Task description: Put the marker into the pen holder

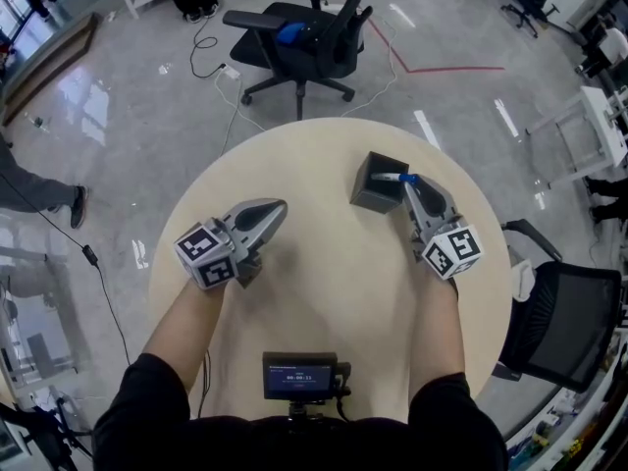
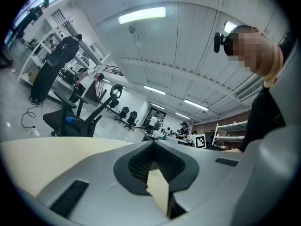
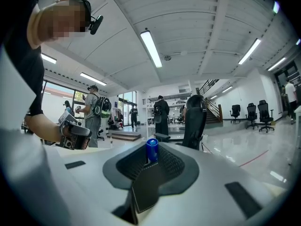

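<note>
A dark grey square pen holder (image 1: 376, 184) stands on the round beige table (image 1: 324, 273), right of the middle. The marker (image 1: 397, 178), white with a blue cap, hangs at the holder's open top, and my right gripper (image 1: 411, 188) is shut on it. In the right gripper view the blue cap (image 3: 151, 149) sticks up between the closed pads of the right gripper (image 3: 150, 167). My left gripper (image 1: 277, 211) rests low over the table's left half, shut and holding nothing. The left gripper (image 2: 153, 166) shows only table surface (image 2: 47, 147) past its jaws.
A small device with a lit screen (image 1: 301, 376) sits at the table's near edge. A black office chair (image 1: 304, 37) stands beyond the far edge, another chair (image 1: 569, 322) at the right. Cables (image 1: 221, 72) trail on the floor. People stand (image 3: 92, 109) in the background.
</note>
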The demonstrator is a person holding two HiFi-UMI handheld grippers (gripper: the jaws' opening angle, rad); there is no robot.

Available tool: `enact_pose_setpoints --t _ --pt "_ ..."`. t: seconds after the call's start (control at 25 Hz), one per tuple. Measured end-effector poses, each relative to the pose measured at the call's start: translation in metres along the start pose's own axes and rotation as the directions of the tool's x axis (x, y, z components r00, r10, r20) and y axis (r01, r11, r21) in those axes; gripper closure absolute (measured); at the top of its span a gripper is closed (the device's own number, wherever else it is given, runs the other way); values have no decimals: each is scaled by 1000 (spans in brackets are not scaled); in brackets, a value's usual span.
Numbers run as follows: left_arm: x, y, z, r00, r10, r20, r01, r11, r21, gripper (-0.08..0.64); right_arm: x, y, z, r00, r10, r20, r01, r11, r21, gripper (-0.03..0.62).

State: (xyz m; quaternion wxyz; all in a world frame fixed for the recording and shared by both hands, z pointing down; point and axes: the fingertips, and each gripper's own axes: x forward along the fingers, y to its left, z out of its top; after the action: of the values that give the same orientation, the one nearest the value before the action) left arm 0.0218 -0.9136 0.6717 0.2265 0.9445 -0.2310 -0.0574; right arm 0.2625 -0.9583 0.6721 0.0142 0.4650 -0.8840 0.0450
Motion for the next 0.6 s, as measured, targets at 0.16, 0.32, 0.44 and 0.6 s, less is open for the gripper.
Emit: enact_pose_setpoints --t 0.16,0.32,0.44,0.6 --pt "1 -3 -4 1000 -8 10 8 1000 -13 563 2 -3 -6 1000 -13 -4 13 1000 10 512" --pt "0 -9 -4 1000 -10 11 10 1000 -11 564 -9 -5 5 999 -36 29 35 999 26 512" --pt "-1 -14 0 1000 -10 18 10 1000 -10 563 -24 -10 17 997 -61 44 59 998 35 512" --pt "-4 -27 11 999 -17 28 17 1000 -2 564 -44 -11 39 995 -86 56 85 996 28 512"
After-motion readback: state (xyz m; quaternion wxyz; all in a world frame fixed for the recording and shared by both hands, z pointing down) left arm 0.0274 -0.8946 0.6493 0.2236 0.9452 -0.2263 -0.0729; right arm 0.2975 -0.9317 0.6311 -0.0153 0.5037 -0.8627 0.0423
